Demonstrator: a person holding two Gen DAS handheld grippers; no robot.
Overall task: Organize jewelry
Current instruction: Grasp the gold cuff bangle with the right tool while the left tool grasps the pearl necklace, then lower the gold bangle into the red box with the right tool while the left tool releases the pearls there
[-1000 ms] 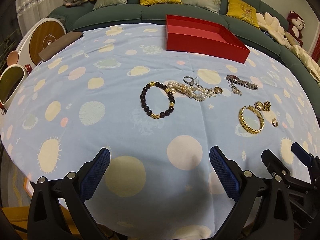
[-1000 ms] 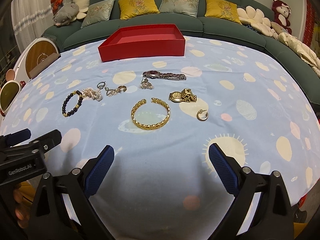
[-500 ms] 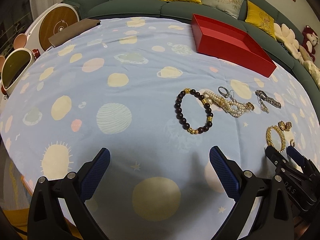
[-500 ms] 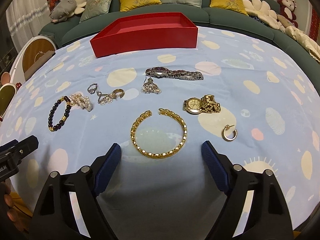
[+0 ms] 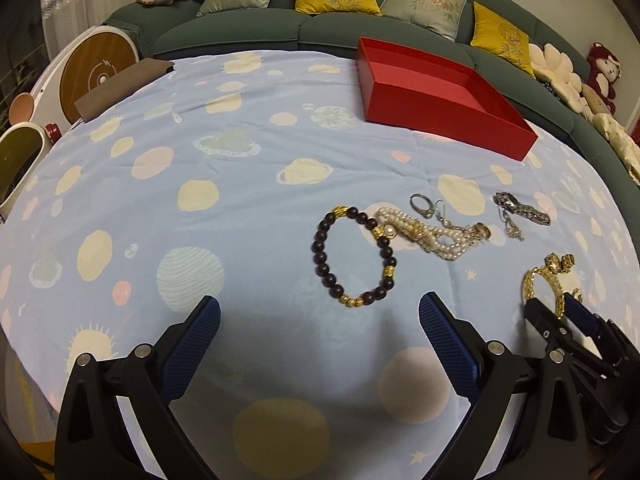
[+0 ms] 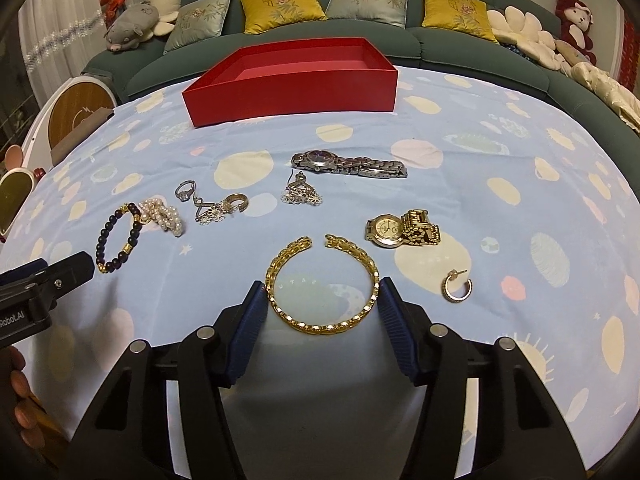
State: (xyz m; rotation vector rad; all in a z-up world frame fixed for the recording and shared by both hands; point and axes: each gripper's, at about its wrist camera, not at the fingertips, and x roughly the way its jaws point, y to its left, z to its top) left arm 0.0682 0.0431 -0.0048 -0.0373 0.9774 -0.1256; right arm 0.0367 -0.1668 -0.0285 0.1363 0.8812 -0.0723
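A gold bangle (image 6: 320,326) lies on the blue spotted cloth (image 6: 460,184). My right gripper (image 6: 322,300) straddles it with its jaws closing, and the blue pads (image 6: 252,312) touch both sides of the bangle. From the left wrist view that gripper (image 5: 560,312) shows at the right edge with the bangle (image 5: 530,284) between its fingers. My left gripper (image 5: 320,320) stands open above bare cloth, just short of a dark bead bracelet (image 5: 320,258). A red box (image 5: 440,108) sits empty at the back.
Between the grippers and the box lie a pearl strand (image 6: 164,216), a ring (image 6: 186,192), silver earrings (image 6: 300,194), a silver watch (image 6: 348,162), a gold watch (image 6: 400,228) and a gold hoop earring (image 6: 456,290). A green sofa (image 6: 440,44) with cushions curves behind the table.
The right gripper moved forward and down over the gold bangle and its jaws narrowed onto it. The left gripper shifted, so the bead bracelet now lies nearer its fingers.
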